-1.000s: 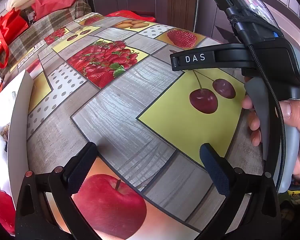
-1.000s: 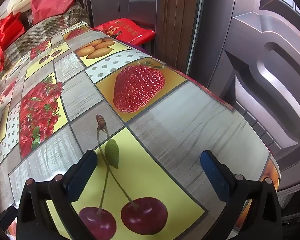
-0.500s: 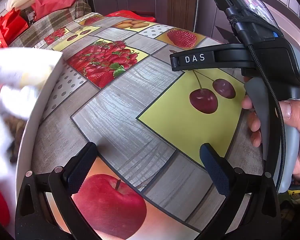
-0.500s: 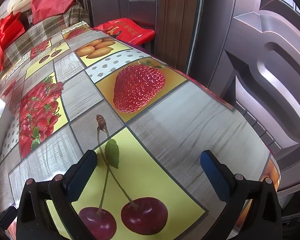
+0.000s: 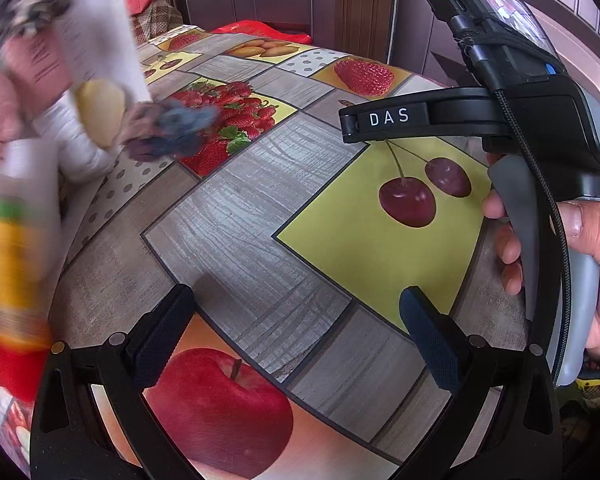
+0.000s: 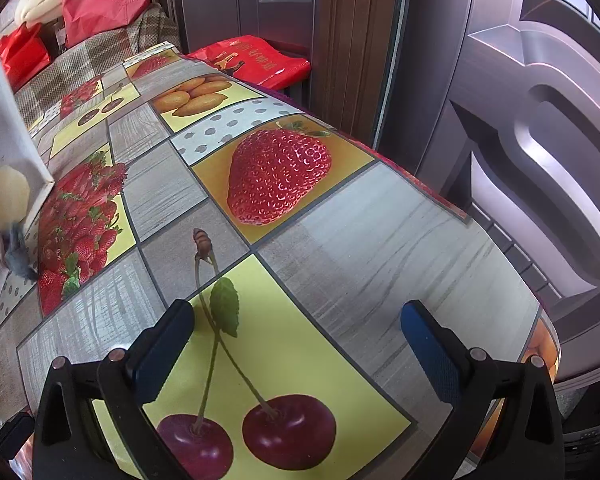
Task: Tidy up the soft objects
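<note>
Hovering over tablecloth [image 5: 260, 216]: 2 tools, left tool [image 5: 296, 320] and right tool [image 6: 296, 332] (jaws apart).

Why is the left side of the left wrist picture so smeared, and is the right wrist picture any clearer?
Left wrist view: motion blur on a tipping white box and spilling soft objects; table and gripper sharp. Right wrist view: mostly sharp, slight blur at the left edge by the box; fisheye bends the table edge; glare on the door.

Fruit-print tablecloth [image 6: 340, 240]: red strawberry, dark cherries on yellow-green, grey wood-grain squares; red bag [image 6: 252, 60] at twelve o'clock.
</note>
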Demonstrator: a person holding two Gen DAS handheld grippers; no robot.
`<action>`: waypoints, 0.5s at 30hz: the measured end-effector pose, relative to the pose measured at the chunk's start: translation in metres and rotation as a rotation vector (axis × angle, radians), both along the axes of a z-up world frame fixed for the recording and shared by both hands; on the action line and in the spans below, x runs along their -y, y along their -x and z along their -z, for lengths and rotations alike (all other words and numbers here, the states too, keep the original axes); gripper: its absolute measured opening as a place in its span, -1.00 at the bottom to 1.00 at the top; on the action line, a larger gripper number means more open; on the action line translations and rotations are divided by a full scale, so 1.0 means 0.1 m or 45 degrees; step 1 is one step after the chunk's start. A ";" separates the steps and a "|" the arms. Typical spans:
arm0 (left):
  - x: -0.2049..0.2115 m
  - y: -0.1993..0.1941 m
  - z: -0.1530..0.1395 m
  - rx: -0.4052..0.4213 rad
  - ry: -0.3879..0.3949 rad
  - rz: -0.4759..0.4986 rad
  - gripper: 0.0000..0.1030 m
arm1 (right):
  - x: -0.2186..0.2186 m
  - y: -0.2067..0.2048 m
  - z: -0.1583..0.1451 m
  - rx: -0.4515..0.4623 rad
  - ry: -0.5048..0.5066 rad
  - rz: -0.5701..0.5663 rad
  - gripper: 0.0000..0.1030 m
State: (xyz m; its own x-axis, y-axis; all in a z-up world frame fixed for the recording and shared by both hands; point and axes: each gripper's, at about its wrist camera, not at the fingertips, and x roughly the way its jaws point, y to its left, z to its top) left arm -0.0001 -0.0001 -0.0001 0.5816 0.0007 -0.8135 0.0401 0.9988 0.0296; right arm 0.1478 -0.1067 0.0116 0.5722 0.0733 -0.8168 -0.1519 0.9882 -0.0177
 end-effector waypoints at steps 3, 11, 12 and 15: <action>0.00 0.00 0.00 0.000 0.000 0.000 0.99 | -0.01 0.00 0.00 0.000 0.001 0.000 1.00; 0.00 0.00 0.00 0.000 0.000 0.000 0.99 | -0.02 0.01 0.01 0.000 0.002 0.000 1.00; 0.00 0.00 0.00 0.000 0.000 0.000 0.99 | -0.02 0.01 0.01 -0.001 0.002 0.000 1.00; 0.00 0.00 0.00 0.000 0.000 0.000 0.99 | 0.00 0.01 0.00 0.000 0.001 0.000 1.00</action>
State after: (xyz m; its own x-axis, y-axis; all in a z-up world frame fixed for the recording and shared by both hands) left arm -0.0003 0.0001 -0.0002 0.5817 0.0006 -0.8134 0.0401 0.9988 0.0294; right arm 0.1471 -0.1068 0.0118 0.5719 0.0728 -0.8171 -0.1518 0.9882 -0.0183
